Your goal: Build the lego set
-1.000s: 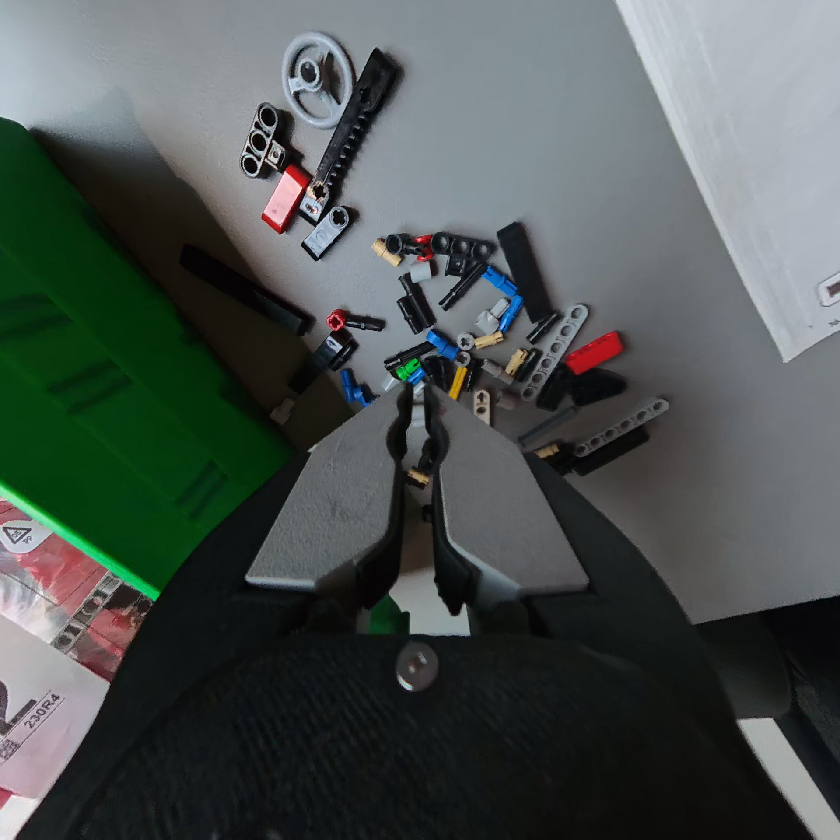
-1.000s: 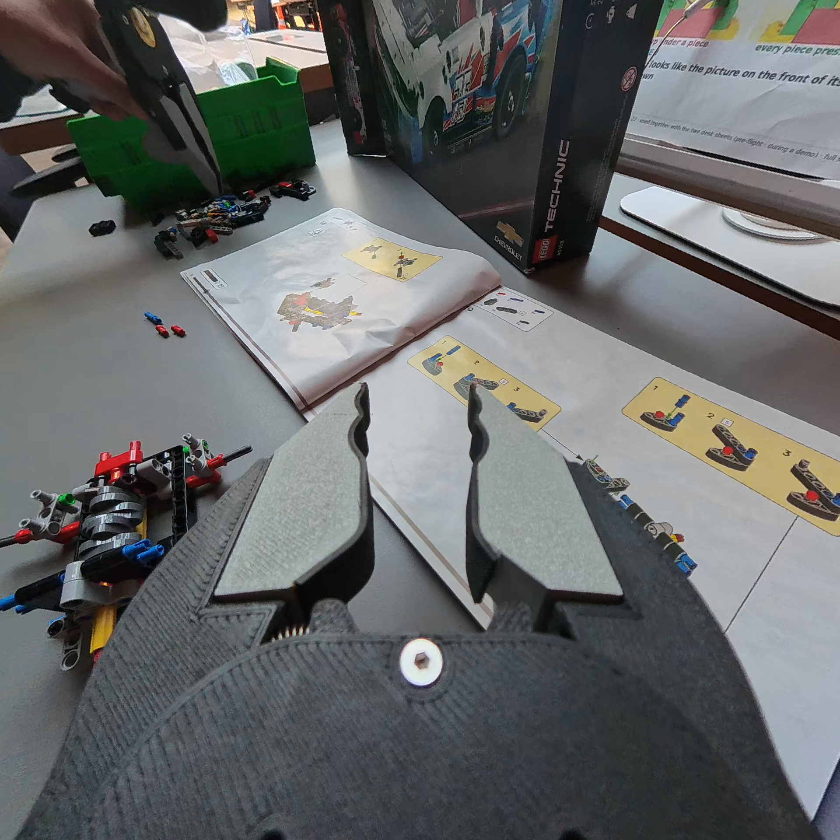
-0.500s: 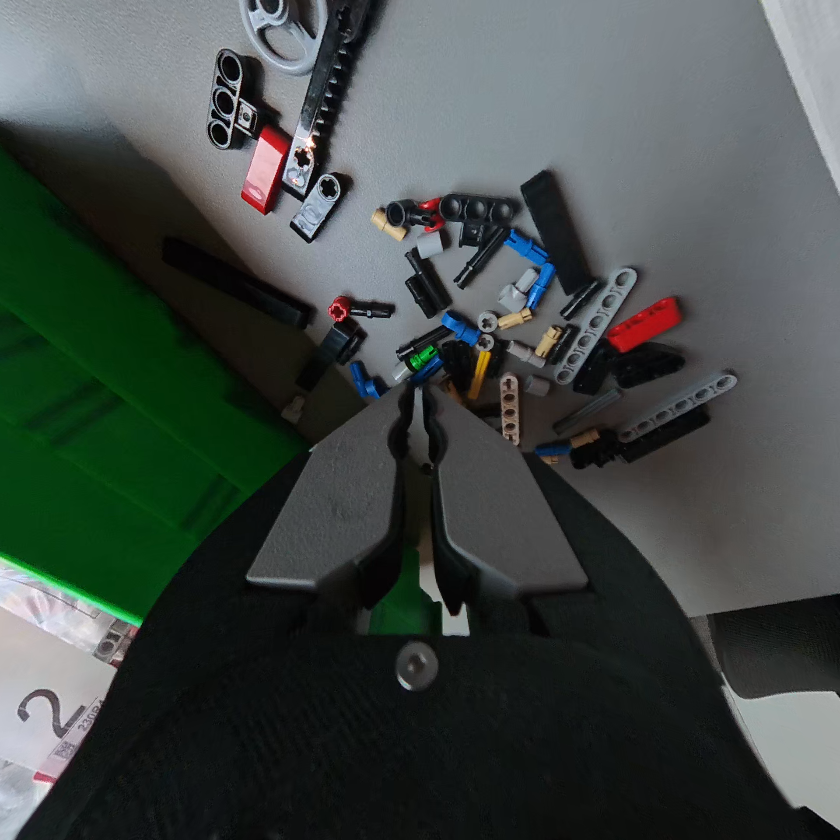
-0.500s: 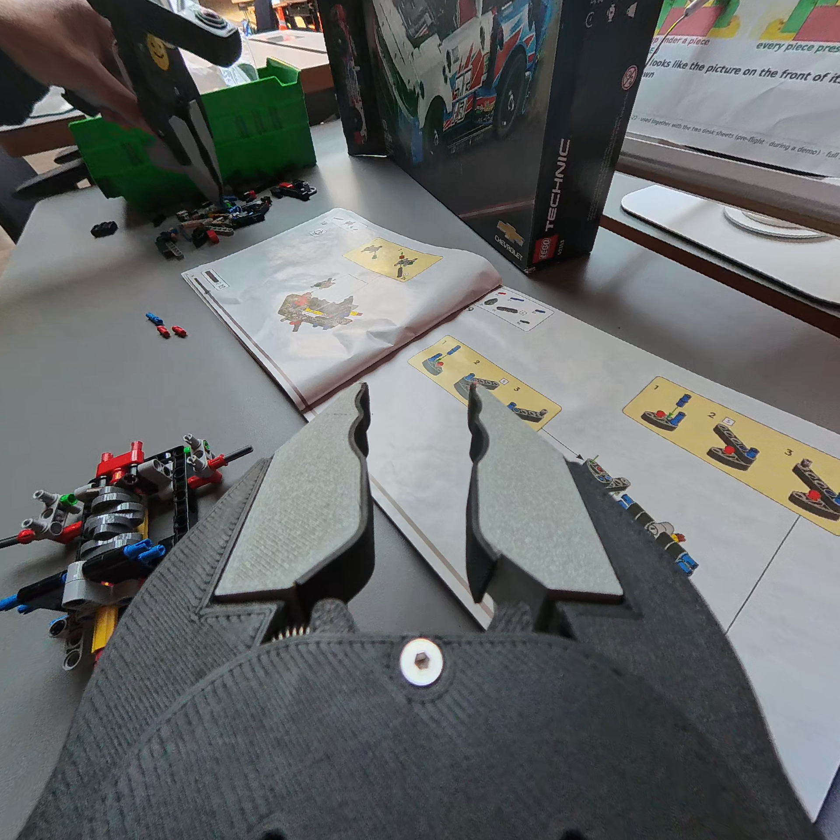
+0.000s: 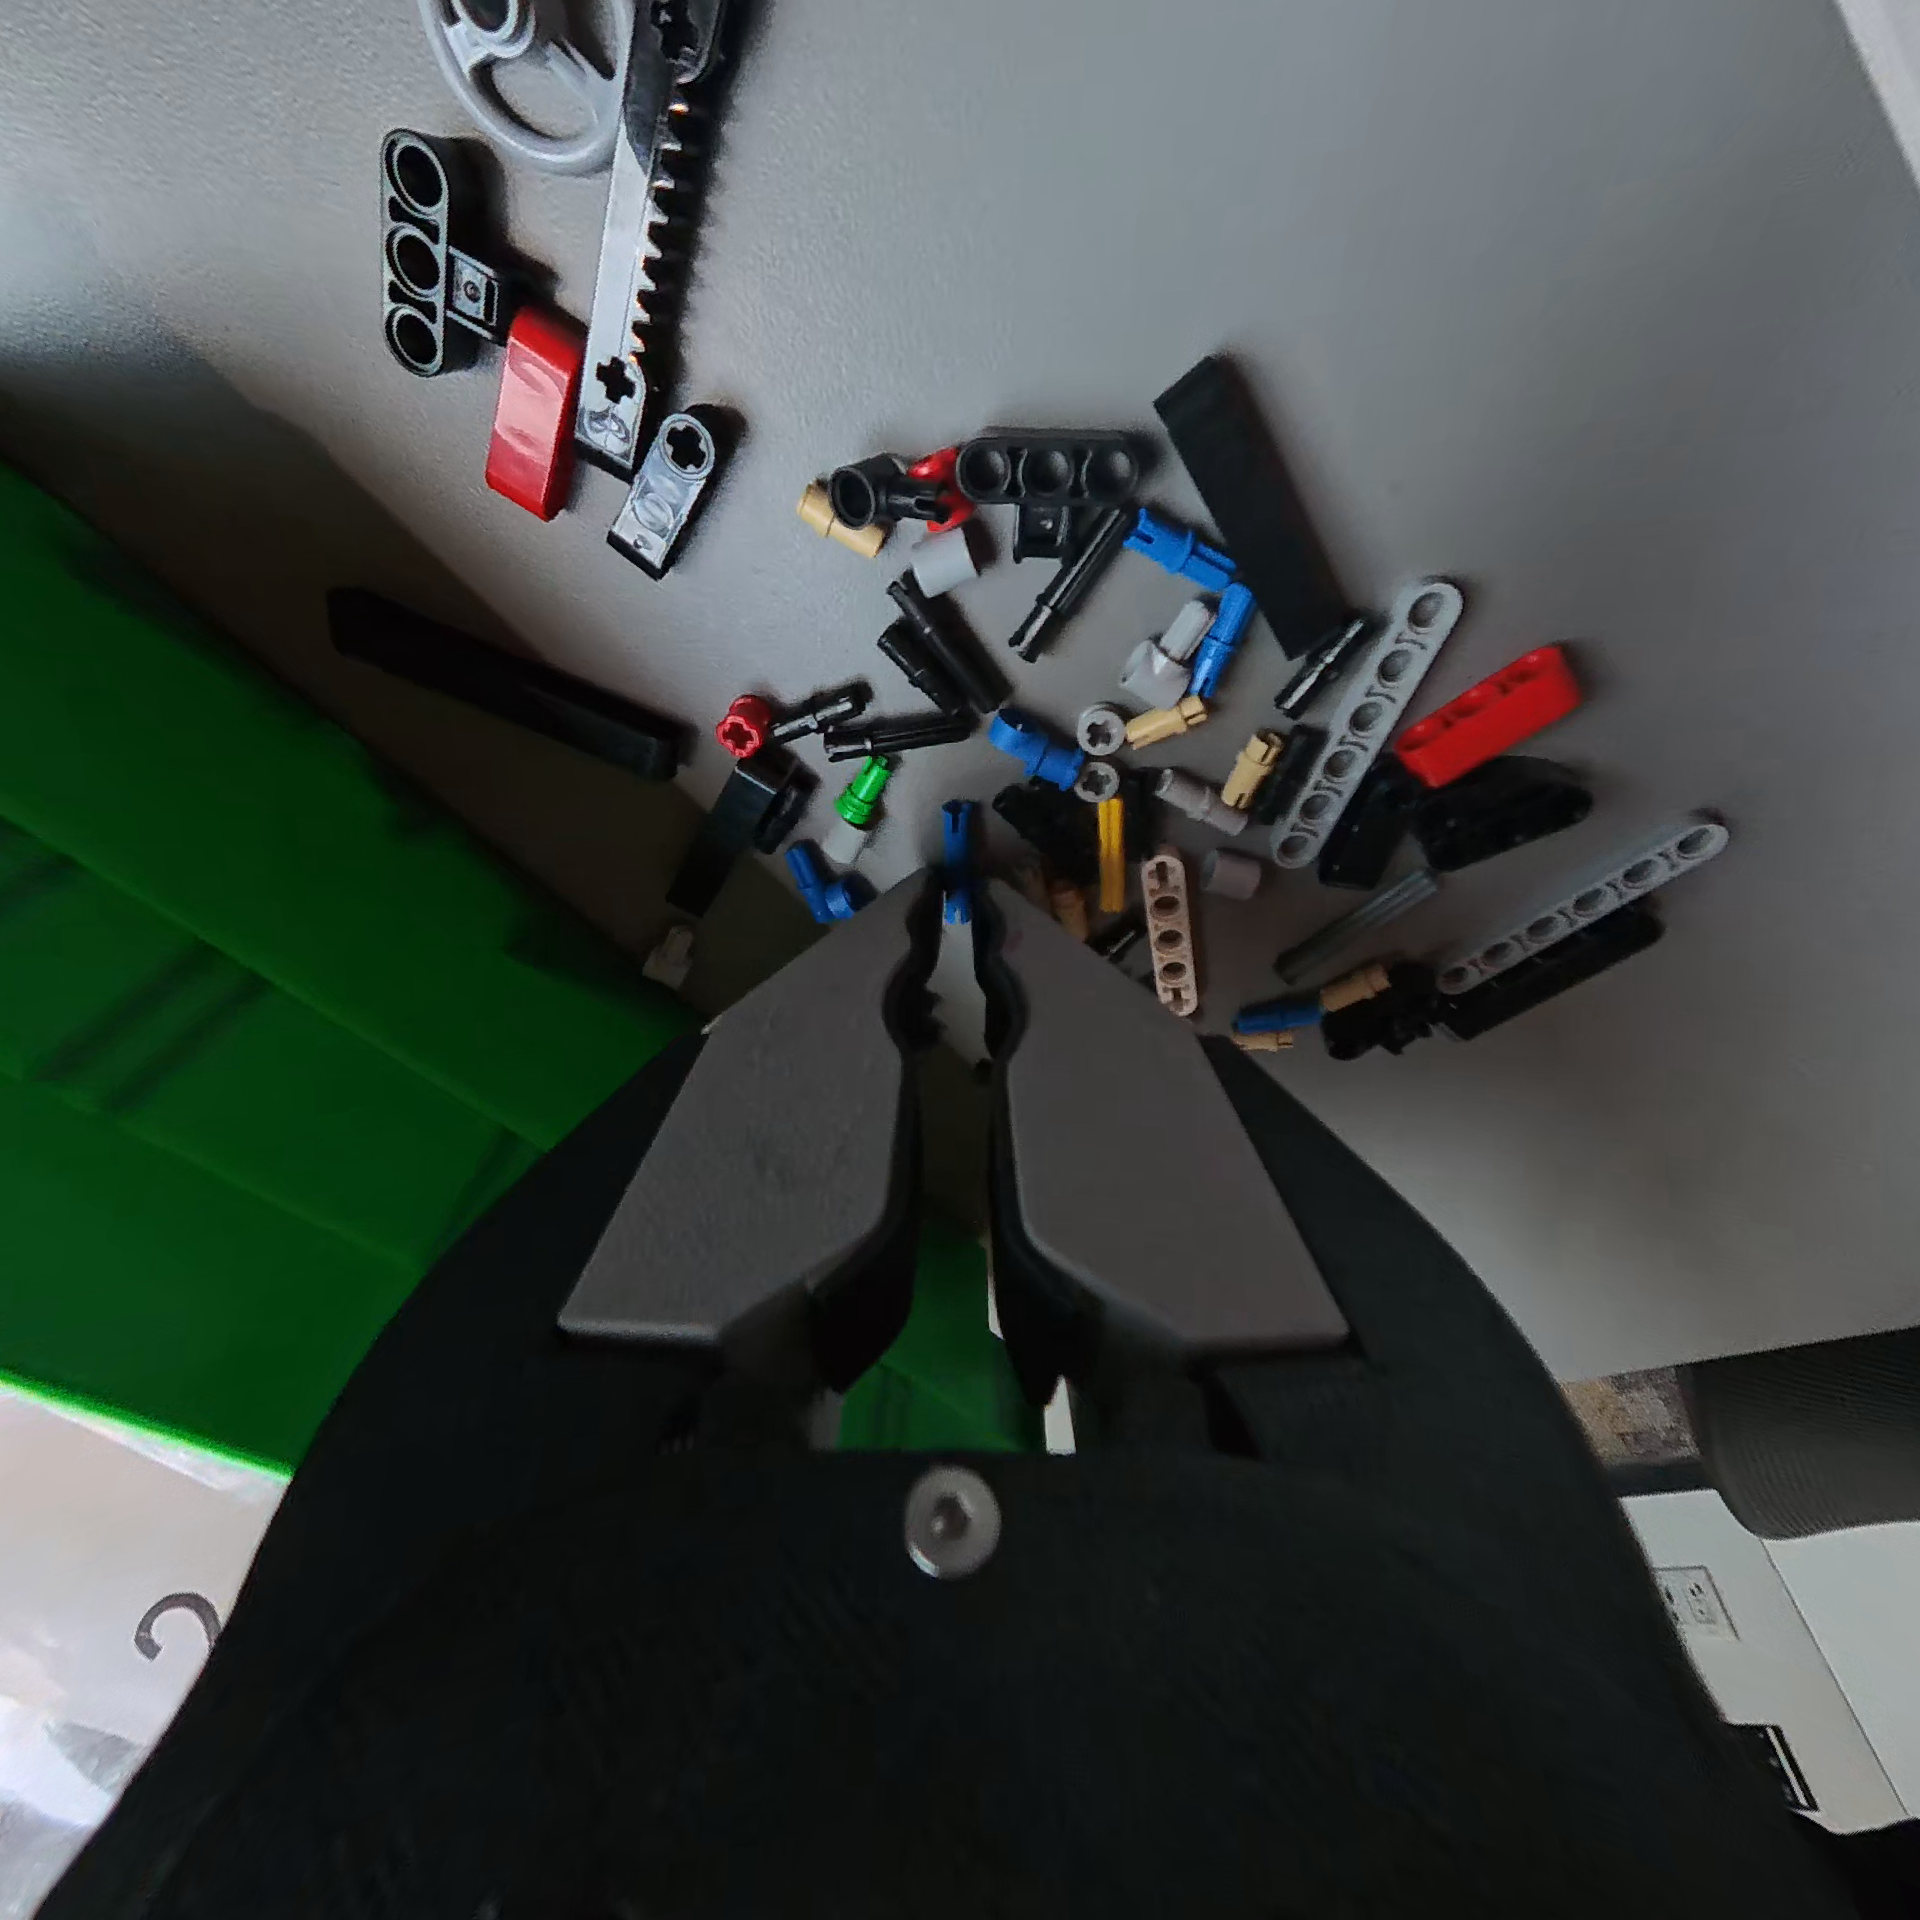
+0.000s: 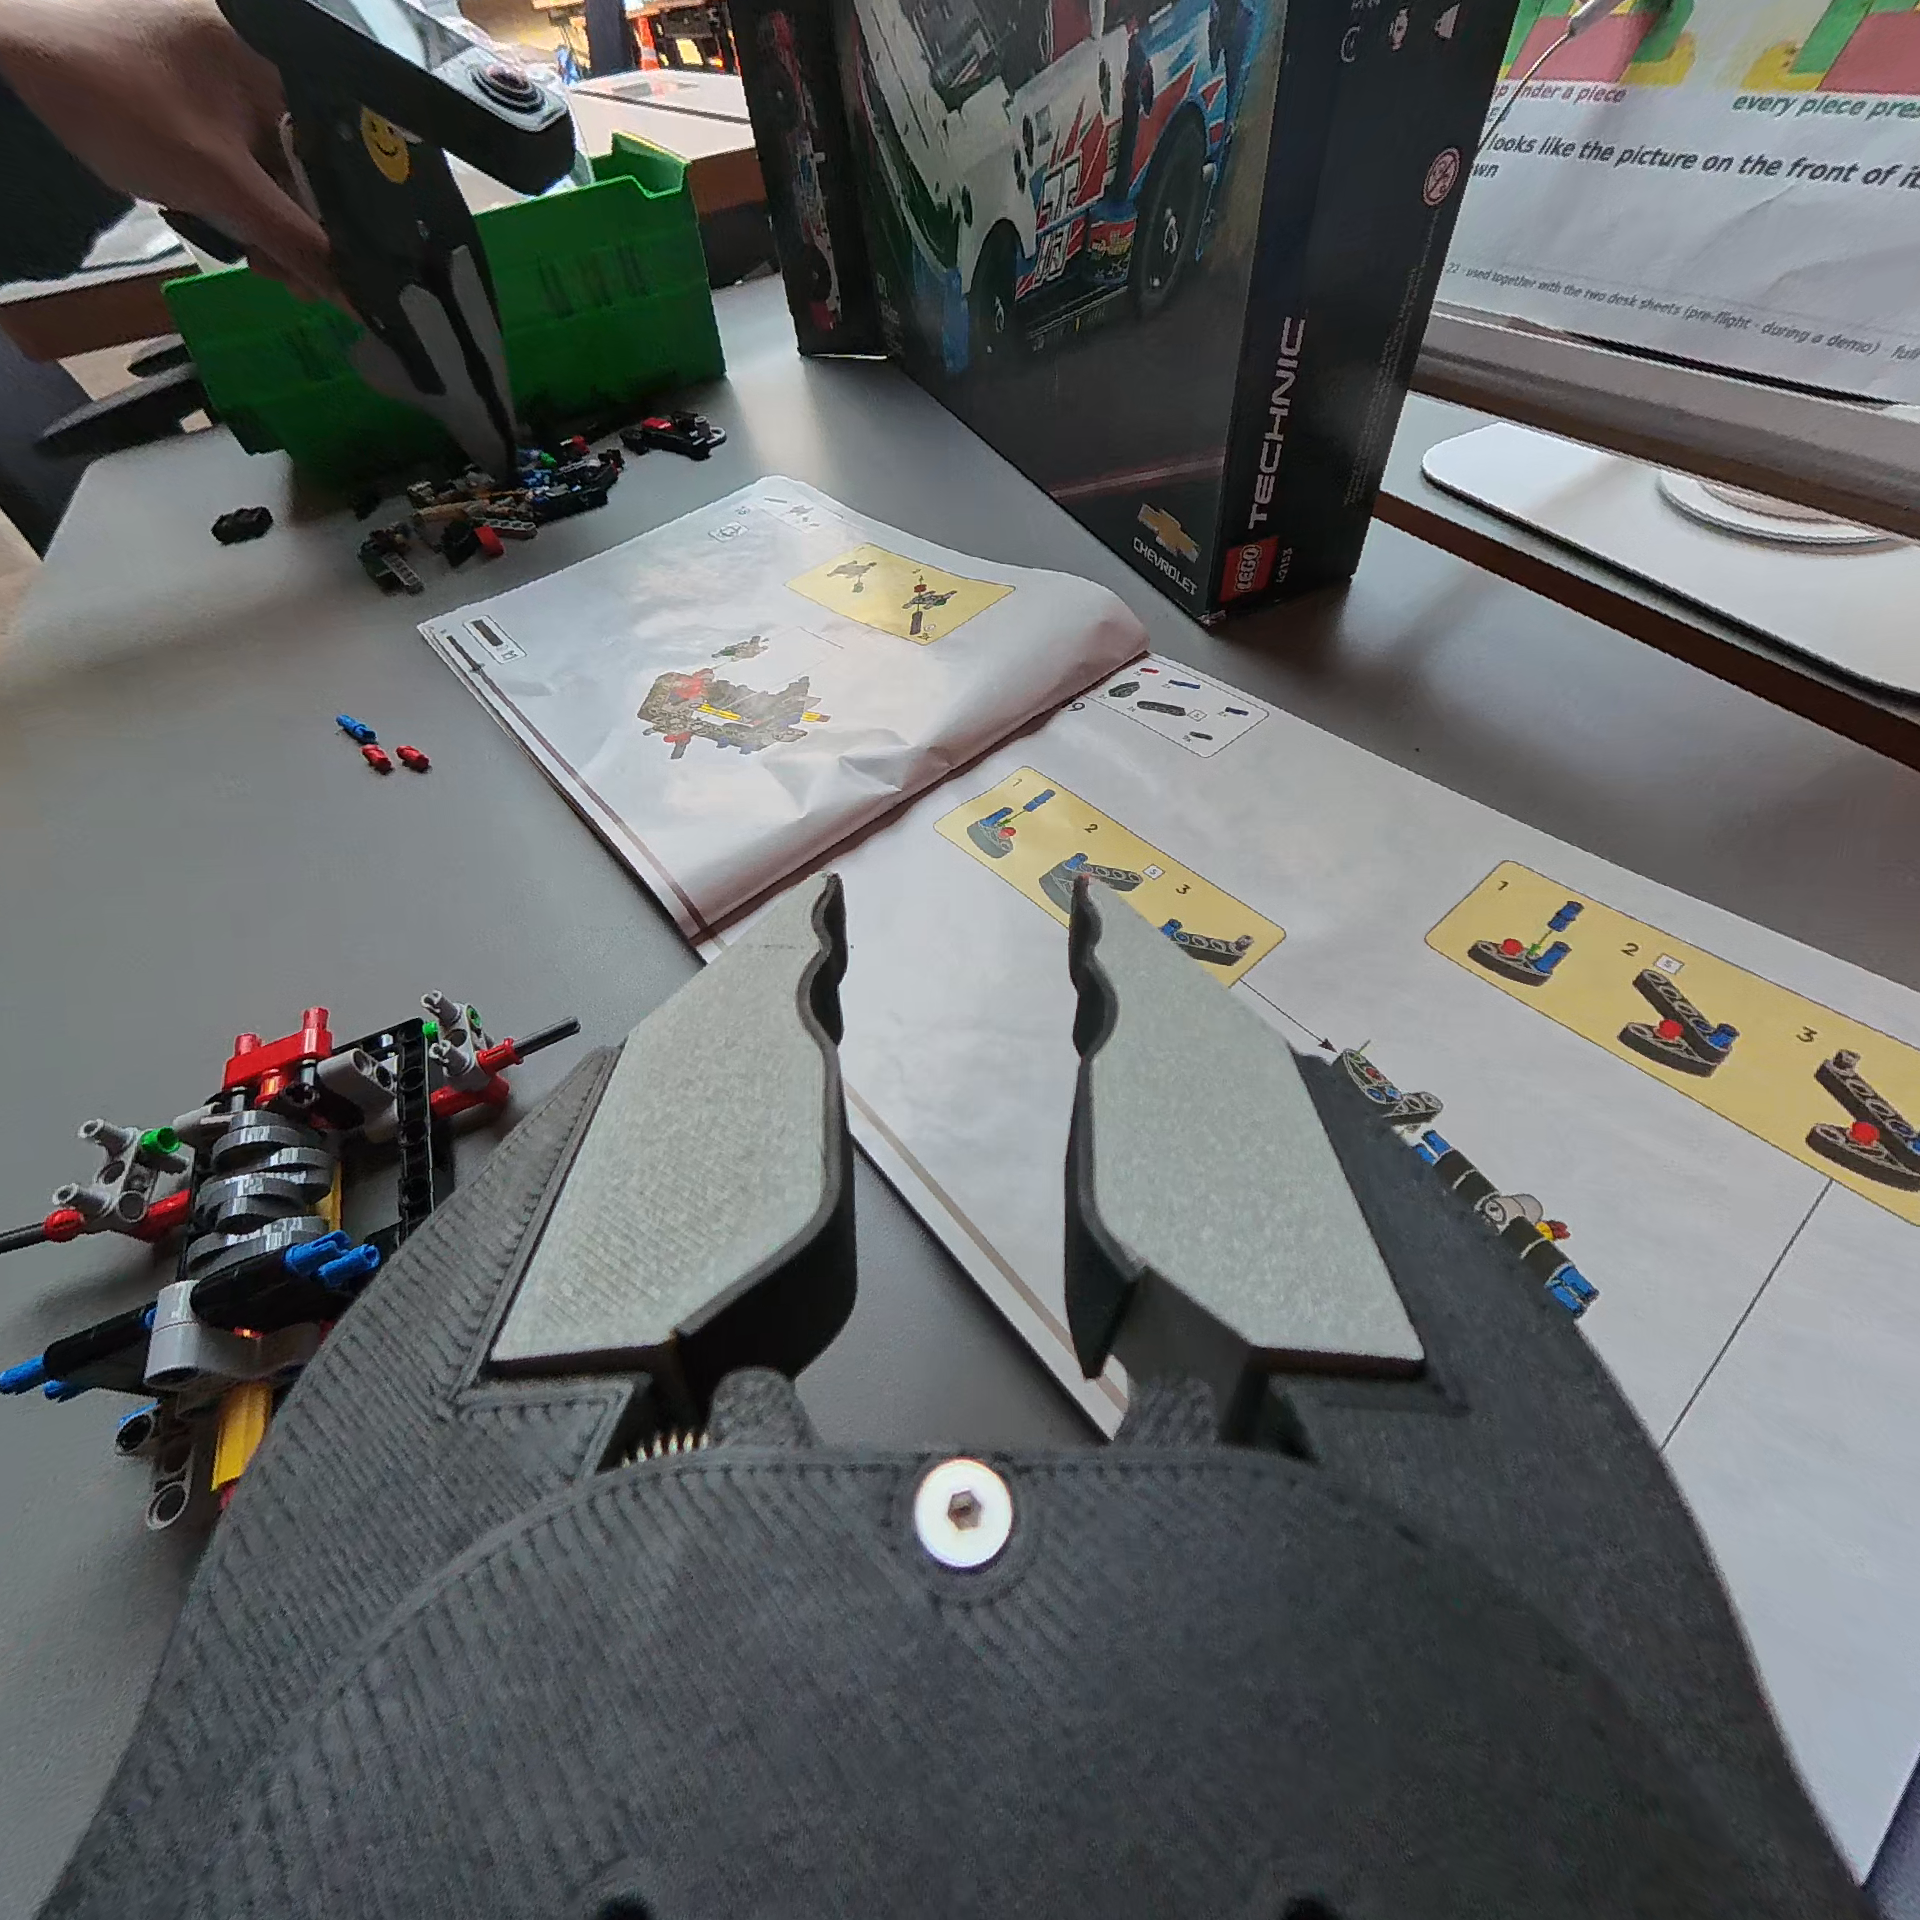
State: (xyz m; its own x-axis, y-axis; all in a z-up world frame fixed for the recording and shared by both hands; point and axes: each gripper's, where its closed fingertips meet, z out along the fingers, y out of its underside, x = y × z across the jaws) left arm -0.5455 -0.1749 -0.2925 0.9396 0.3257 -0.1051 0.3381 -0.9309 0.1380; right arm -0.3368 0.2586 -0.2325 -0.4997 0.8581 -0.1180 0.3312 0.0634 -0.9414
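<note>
Left wrist view: the left tool (image 5: 957, 902) has its tips pinched on a small blue pin (image 5: 957, 857), right at the near side of a scatter of loose pieces (image 5: 1195, 717) on the grey desk (image 5: 1403, 260). A green bin (image 5: 208, 987) sits just beside the pile, close to the desk's edge.

Right wrist view: the right tool (image 6: 951, 920) is spread wide with nothing between its fingers — it hangs over the open instruction booklet (image 6: 831, 665). A half-built model (image 6: 260, 1174) lies on the desk beside the booklet. Farther back, a hand (image 6: 145, 135) holds the left tool down in the pile, in front of the bin — the set's box (image 6: 1122, 260) stands upright behind the booklet.
</note>
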